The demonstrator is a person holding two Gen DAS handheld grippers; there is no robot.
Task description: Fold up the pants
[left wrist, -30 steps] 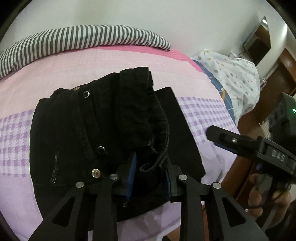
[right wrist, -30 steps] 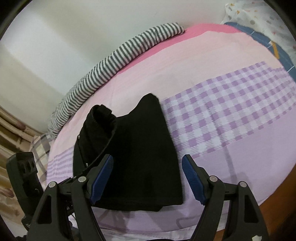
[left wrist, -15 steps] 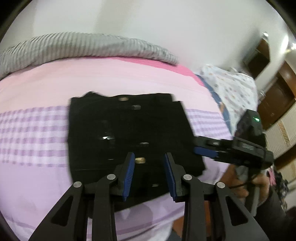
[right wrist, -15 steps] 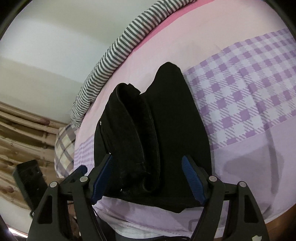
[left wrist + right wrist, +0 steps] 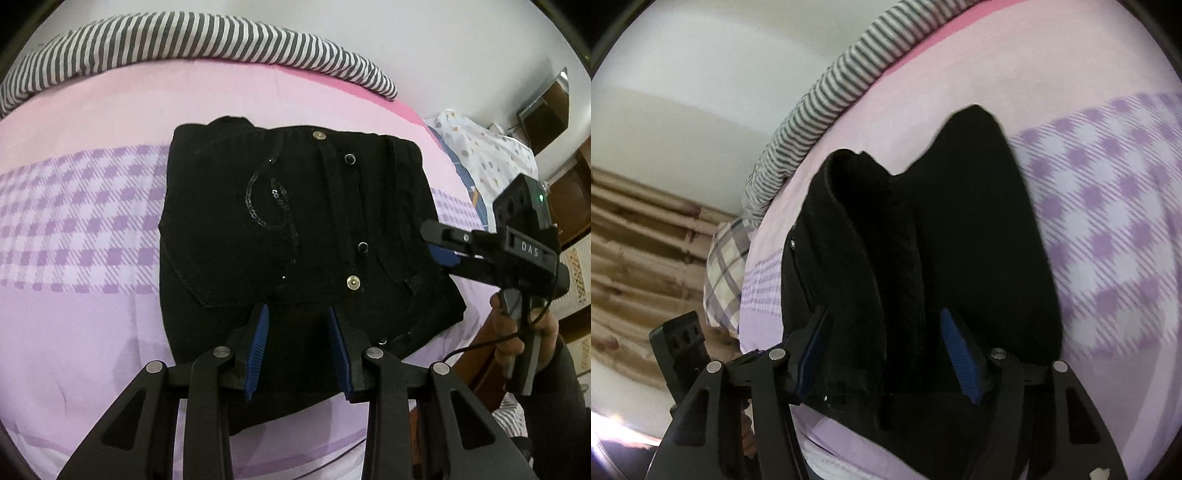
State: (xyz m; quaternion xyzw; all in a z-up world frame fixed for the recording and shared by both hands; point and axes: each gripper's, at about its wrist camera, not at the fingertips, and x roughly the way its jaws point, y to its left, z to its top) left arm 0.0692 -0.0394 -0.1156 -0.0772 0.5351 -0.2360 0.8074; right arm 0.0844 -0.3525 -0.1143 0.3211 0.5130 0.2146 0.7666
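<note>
Folded black pants (image 5: 295,229) lie on my pink-and-lilac bedsheet (image 5: 81,229). My left gripper (image 5: 297,332) hovers above them, parted and empty. My right gripper (image 5: 886,343), lettered "DAS", is closing astride their folded edge.

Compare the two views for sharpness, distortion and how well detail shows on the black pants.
Left wrist view: sharp; sequins and snaps on the pants catch the light, the striped blanket bows with fisheye curvature. Right wrist view: motion blur smears the checked sheet, and the pants read as a near featureless dark mass.
</note>
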